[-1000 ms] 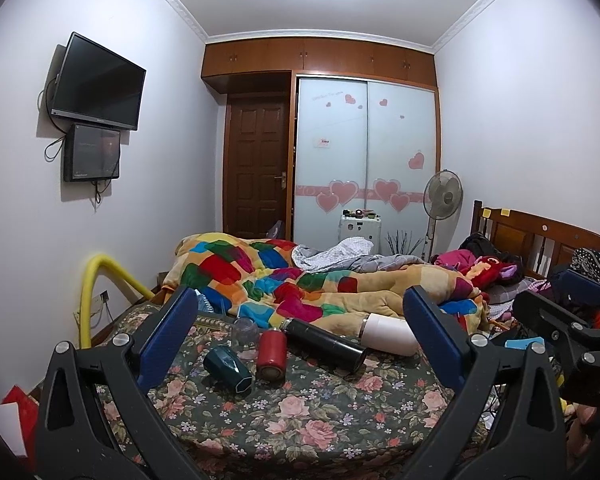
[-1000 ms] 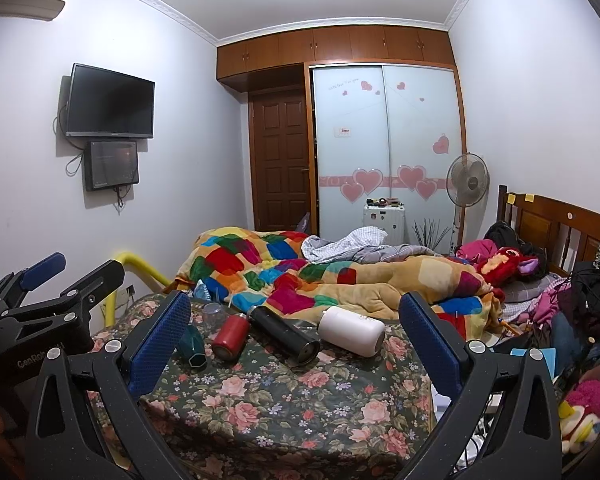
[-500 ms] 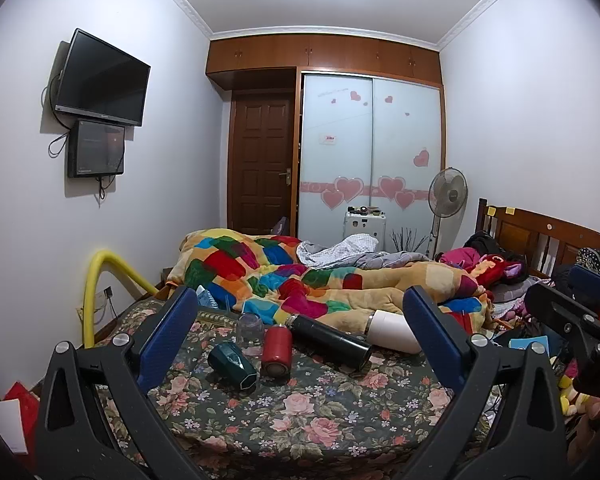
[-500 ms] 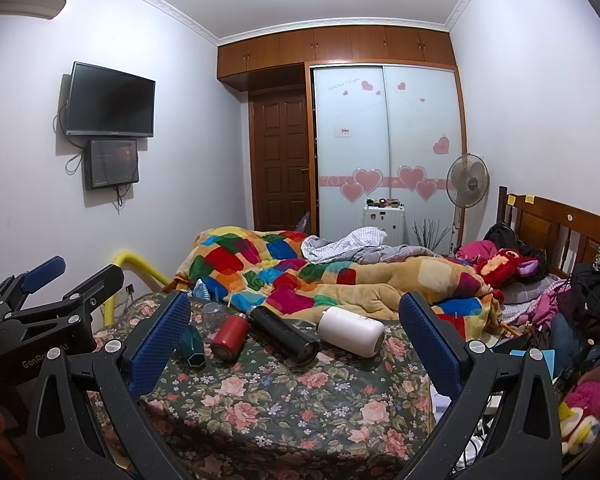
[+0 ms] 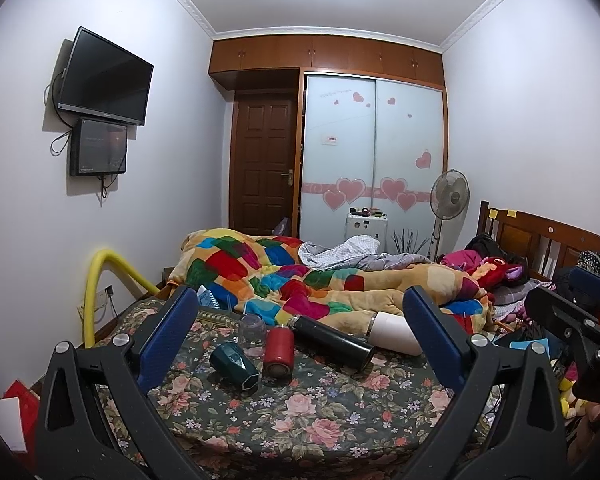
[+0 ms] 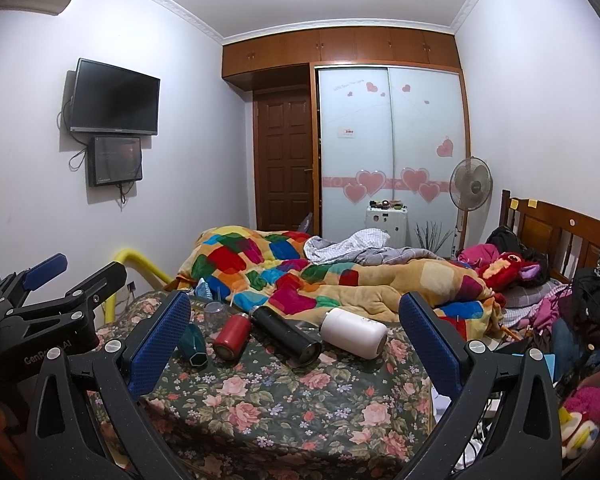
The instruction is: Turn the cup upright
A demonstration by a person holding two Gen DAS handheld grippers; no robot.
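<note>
Several cups lie on their sides on the floral-covered table (image 5: 320, 412): a dark green cup (image 5: 234, 366), a red bottle (image 5: 278, 350), a long black flask (image 5: 332, 340) and a white flask (image 5: 392, 332). A clear cup (image 5: 252, 328) stands mouth down behind them. My left gripper (image 5: 300, 340) is open and empty, held back from the cups. In the right wrist view the same green cup (image 6: 194, 344), red bottle (image 6: 230, 336), black flask (image 6: 286, 334) and white flask (image 6: 354, 332) show. My right gripper (image 6: 294, 340) is open and empty, well short of them.
A bed with a patchwork quilt (image 5: 300, 272) lies just behind the table. A yellow tube (image 5: 96, 280) curves at the left. Clothes and toys (image 6: 580, 320) pile at the right. The left gripper's body (image 6: 40, 320) shows at the left of the right wrist view.
The left gripper has tilted up and drifted slightly, so the cups sit a little lower in its view. The right gripper has barely moved. No cup has moved.
</note>
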